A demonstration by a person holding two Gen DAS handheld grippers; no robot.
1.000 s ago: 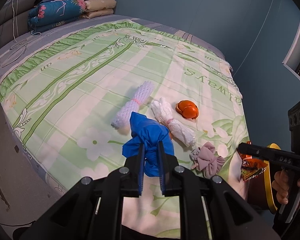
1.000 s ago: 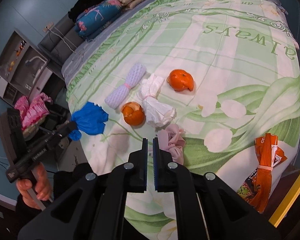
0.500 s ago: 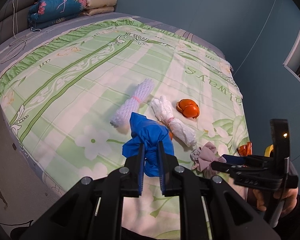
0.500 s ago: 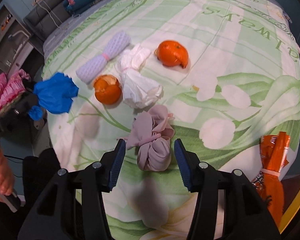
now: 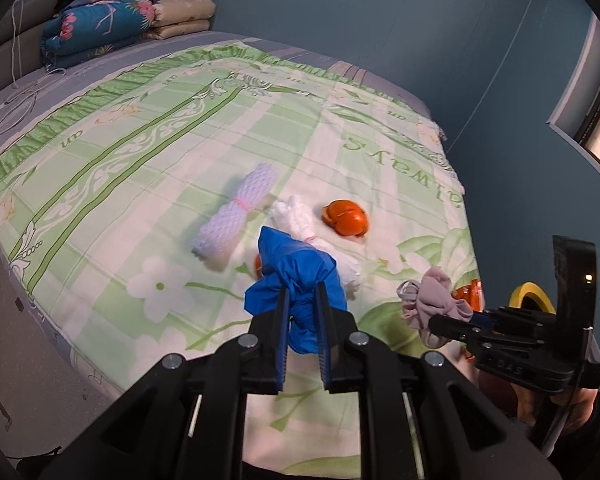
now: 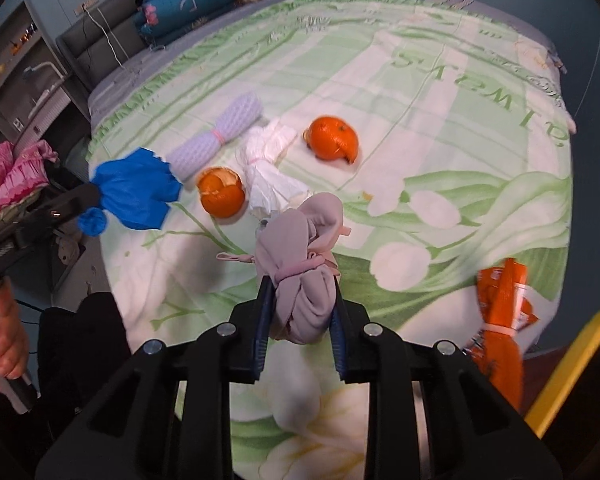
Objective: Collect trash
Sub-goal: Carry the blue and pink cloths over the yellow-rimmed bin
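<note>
My left gripper (image 5: pixel 303 292) is shut on a crumpled blue plastic bag (image 5: pixel 296 264), held above the near edge of the bed (image 5: pixel 140 168). The jaws of my right gripper (image 6: pixel 302 284) are closing, pads pressed on a mauve cloth bundle (image 6: pixel 300 236) that hangs off the sheet. On the sheet lie a lilac foam-net roll (image 6: pixel 216 136), a white plastic bundle (image 6: pixel 268 168), two orange peels (image 6: pixel 222 192) (image 6: pixel 332 144) and an orange snack wrapper (image 6: pixel 500 304) at the bed's right edge. The right gripper (image 5: pixel 436 322) with its bundle (image 5: pixel 432 300) shows low right in the left wrist view.
A yellow-rimmed bin (image 6: pixel 572 360) stands beside the bed at the lower right. Folded quilts (image 5: pixel 112 20) are stacked at the headboard. Pink clothes (image 6: pixel 12 176) and shelves (image 6: pixel 16 52) sit left of the bed. A blue wall (image 5: pixel 380 20) runs along the far side.
My right gripper opened, dropped over the mauve bundle and closed on it; the bundle now hangs off the sheet. The left gripper kept still with the blue bag.
</note>
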